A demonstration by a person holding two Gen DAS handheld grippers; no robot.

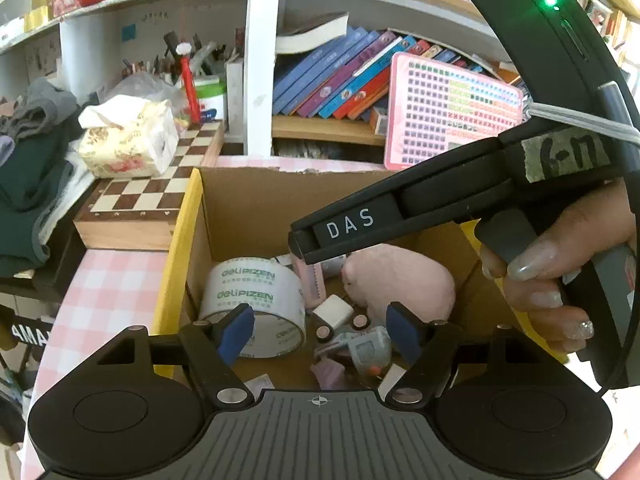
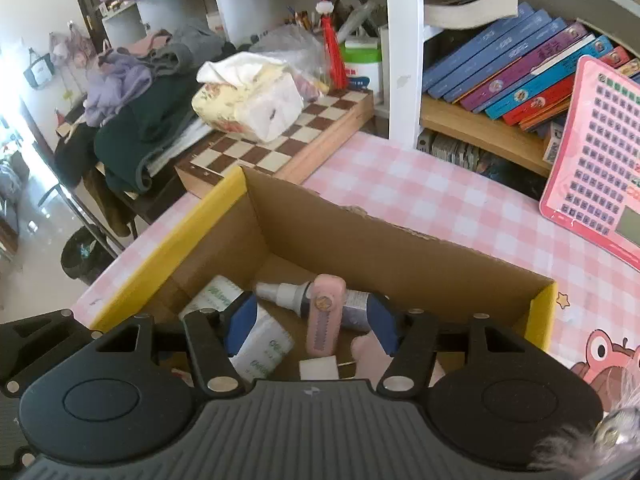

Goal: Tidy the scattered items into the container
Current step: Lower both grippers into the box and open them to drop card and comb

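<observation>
A cardboard box (image 1: 248, 208) with yellow flaps stands on the pink checked table; it also shows in the right wrist view (image 2: 360, 240). Inside lie a roll of white tape (image 1: 252, 300), a pink plush pig (image 1: 404, 280), a white cube (image 1: 333, 311), a pink comb-like case (image 2: 325, 312) and a small bottle (image 2: 282, 293). My left gripper (image 1: 322, 334) is open and empty above the box. My right gripper (image 2: 312, 326) is open and empty over the box too. Its black body (image 1: 440, 200) crosses the left wrist view, held by a hand (image 1: 560, 280).
A chessboard box (image 2: 280, 148) with a tissue pack (image 2: 248, 100) stands left of the box. A pink chart tablet (image 2: 600, 160) leans against a bookshelf (image 2: 500, 64) behind. Piled clothes (image 2: 132, 92) lie far left.
</observation>
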